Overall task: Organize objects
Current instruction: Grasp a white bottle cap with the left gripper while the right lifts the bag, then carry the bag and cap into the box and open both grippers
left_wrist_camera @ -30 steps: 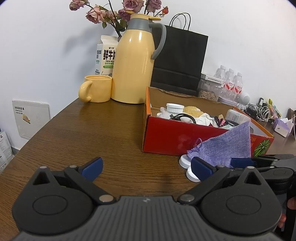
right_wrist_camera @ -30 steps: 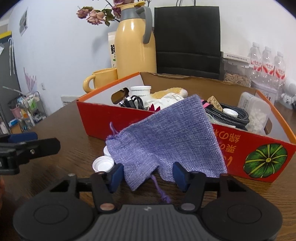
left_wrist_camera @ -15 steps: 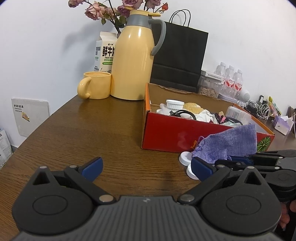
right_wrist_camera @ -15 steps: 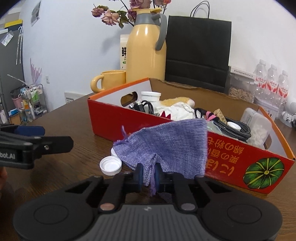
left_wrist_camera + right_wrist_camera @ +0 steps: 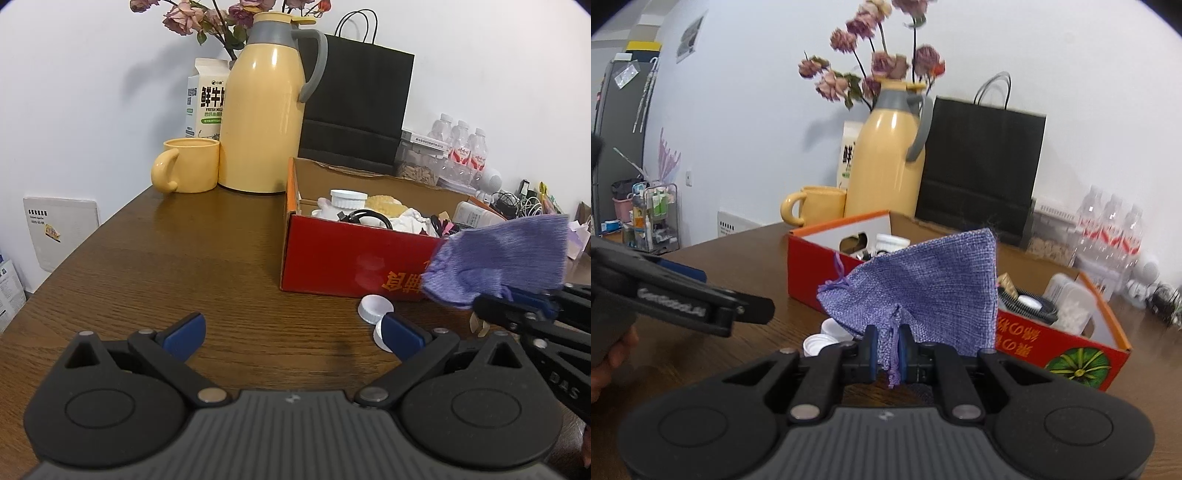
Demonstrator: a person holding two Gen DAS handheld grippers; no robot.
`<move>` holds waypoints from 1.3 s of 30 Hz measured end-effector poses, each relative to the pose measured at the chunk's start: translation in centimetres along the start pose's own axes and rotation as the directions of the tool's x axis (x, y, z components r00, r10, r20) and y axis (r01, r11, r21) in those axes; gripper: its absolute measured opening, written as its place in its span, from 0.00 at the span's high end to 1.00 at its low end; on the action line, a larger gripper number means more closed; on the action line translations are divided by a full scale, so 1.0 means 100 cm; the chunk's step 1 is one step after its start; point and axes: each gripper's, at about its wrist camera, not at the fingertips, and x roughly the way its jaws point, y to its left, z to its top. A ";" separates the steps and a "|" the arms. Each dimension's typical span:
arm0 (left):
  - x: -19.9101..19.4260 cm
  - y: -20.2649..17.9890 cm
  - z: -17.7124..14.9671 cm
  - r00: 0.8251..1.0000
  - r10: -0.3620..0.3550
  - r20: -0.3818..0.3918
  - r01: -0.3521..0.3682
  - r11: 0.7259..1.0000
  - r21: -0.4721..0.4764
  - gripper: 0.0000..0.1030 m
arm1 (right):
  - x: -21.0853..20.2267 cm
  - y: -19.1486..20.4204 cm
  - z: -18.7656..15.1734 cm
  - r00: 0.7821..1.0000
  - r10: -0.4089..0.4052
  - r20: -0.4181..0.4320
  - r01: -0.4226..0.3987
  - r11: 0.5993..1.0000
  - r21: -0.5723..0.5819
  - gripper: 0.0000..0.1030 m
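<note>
Brown wooden counter (image 5: 192, 258) carries open red cardboard box (image 5: 343, 258). Purple woven drawstring pouch (image 5: 923, 291) hangs lifted in front of box, clenched in right tongs (image 5: 886, 347). Left tongs (image 5: 291, 330) released, empty, left of box. Two white plastic caps (image 5: 375, 308) on counter before box.

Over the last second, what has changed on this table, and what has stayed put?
The right gripper closed on the purple pouch and lifted it off the table, up beside the red box. The left gripper stayed open and still; the white caps, box, mug and flask are unmoved.
</note>
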 end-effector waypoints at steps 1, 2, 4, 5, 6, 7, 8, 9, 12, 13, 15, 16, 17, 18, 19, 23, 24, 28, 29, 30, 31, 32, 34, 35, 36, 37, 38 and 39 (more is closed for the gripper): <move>0.000 -0.001 0.000 1.000 0.001 0.001 -0.001 1.000 0.005 0.00 | -0.003 0.000 -0.001 1.000 -0.003 0.007 0.003 1.000 -0.004 0.90; 0.000 -0.003 0.000 1.000 -0.001 0.002 0.000 1.000 0.011 0.00 | -0.008 0.000 -0.002 1.000 -0.007 0.014 0.007 1.000 -0.009 0.90; 0.001 -0.006 0.001 1.000 -0.001 -0.001 0.001 1.000 0.019 0.00 | -0.016 -0.001 -0.004 1.000 -0.015 0.025 0.016 1.000 -0.012 0.90; 0.002 -0.008 0.001 1.000 -0.002 -0.006 0.002 1.000 0.021 0.00 | -0.019 -0.003 -0.005 0.999 -0.021 0.032 0.021 1.000 -0.010 0.90; 0.003 -0.011 0.002 1.000 -0.007 -0.013 0.007 1.000 0.022 0.00 | -0.023 -0.005 -0.006 0.999 -0.028 0.039 0.028 1.000 -0.008 0.90; 0.004 -0.014 0.002 1.000 -0.013 -0.020 0.013 1.000 0.026 0.00 | -0.026 -0.007 -0.007 0.998 -0.036 0.044 0.036 0.999 -0.005 0.90; 0.005 -0.018 0.002 1.000 -0.017 -0.024 0.018 0.999 0.032 0.00 | -0.028 -0.010 -0.008 0.998 -0.047 0.049 0.047 0.999 0.000 0.90; 0.007 -0.024 0.002 0.999 -0.022 -0.028 0.023 0.999 0.044 0.00 | -0.029 -0.013 -0.009 0.997 -0.057 0.050 0.056 0.998 0.007 0.90; 0.013 -0.041 0.002 0.999 -0.023 -0.044 0.026 0.996 0.080 0.00 | -0.033 -0.026 -0.011 0.995 -0.087 0.050 0.085 0.996 0.034 0.90; 0.016 -0.046 0.002 0.998 -0.023 -0.051 0.028 0.996 0.089 0.00 | -0.034 -0.030 -0.012 0.994 -0.097 0.050 0.095 0.995 0.041 0.90; 0.022 -0.054 0.002 0.998 -0.017 -0.065 0.024 0.995 0.100 0.01 | -0.036 -0.036 -0.014 0.993 -0.110 0.049 0.108 0.993 0.052 0.90; 0.025 -0.057 0.002 0.997 -0.016 -0.071 0.024 0.995 0.102 0.05 | -0.037 -0.039 -0.015 0.992 -0.116 0.049 0.113 0.992 0.057 0.90; 0.028 -0.060 0.002 0.997 -0.017 -0.080 0.025 0.995 0.101 0.10 | -0.038 -0.042 -0.016 0.991 -0.121 0.049 0.117 0.991 0.062 0.90; 0.030 -0.063 0.002 0.996 -0.019 -0.088 0.028 0.994 0.102 0.12 | -0.038 -0.045 -0.016 0.991 -0.125 0.051 0.122 0.990 0.067 0.90; 0.032 -0.065 0.002 0.995 -0.021 -0.093 0.030 0.994 0.104 0.17 | -0.038 -0.047 -0.017 0.990 -0.128 0.051 0.125 0.990 0.070 0.90; 0.036 -0.073 0.001 0.994 -0.023 -0.108 0.036 0.993 0.116 0.28 | -0.037 -0.053 -0.017 0.990 -0.130 0.053 0.126 0.989 0.084 0.90; 0.036 -0.075 0.000 0.994 -0.024 -0.110 0.037 0.992 0.118 0.31 | -0.037 -0.054 -0.017 0.990 -0.129 0.055 0.124 0.989 0.086 0.90; 0.037 -0.080 0.000 0.993 -0.017 -0.114 0.031 0.991 0.128 0.53 | -0.038 -0.054 -0.019 0.990 -0.125 0.063 0.119 0.989 0.088 0.90; 0.037 -0.081 -0.001 0.993 -0.016 -0.115 0.031 0.991 0.131 0.54 | -0.038 -0.054 -0.019 0.990 -0.124 0.064 0.118 0.989 0.088 0.90; 0.036 -0.082 -0.001 0.993 -0.014 -0.115 0.029 0.991 0.134 0.55 | -0.038 -0.054 -0.019 0.990 -0.124 0.065 0.118 0.989 0.089 0.90; 0.036 -0.082 -0.001 0.993 -0.012 -0.114 0.028 0.990 0.136 0.60 | -0.039 -0.054 -0.019 0.990 -0.123 0.066 0.117 0.989 0.090 0.90; 0.035 -0.083 -0.002 0.994 -0.011 -0.112 0.027 0.990 0.137 0.69 | -0.039 -0.054 -0.019 0.990 -0.121 0.066 0.115 0.989 0.090 0.90; 0.035 -0.083 -0.001 0.994 -0.011 -0.110 0.026 0.990 0.136 0.71 | -0.039 -0.054 -0.019 0.991 -0.120 0.067 0.114 0.990 0.089 0.90; 0.035 -0.084 -0.001 0.994 -0.016 -0.109 0.031 0.990 0.136 0.71 | -0.040 -0.054 -0.019 0.991 -0.119 0.068 0.113 0.990 0.089 0.90; 0.034 -0.084 -0.001 0.994 -0.019 -0.107 0.033 0.990 0.134 0.71 | -0.040 -0.053 -0.020 0.991 -0.118 0.068 0.112 0.990 0.088 0.90; 0.033 -0.084 -0.001 0.995 -0.021 -0.102 0.034 0.991 0.133 0.71 | -0.040 -0.053 -0.020 0.991 -0.117 0.068 0.111 0.990 0.089 0.90; 0.031 -0.084 -0.001 0.995 -0.023 -0.094 0.035 0.991 0.132 0.71 | -0.040 -0.053 -0.020 0.991 -0.117 0.068 0.111 0.990 0.089 0.90; 0.028 -0.085 -0.001 0.996 -0.029 -0.085 0.040 0.990 0.132 0.71 | -0.040 -0.053 -0.020 0.991 -0.116 0.068 0.110 0.990 0.090 0.90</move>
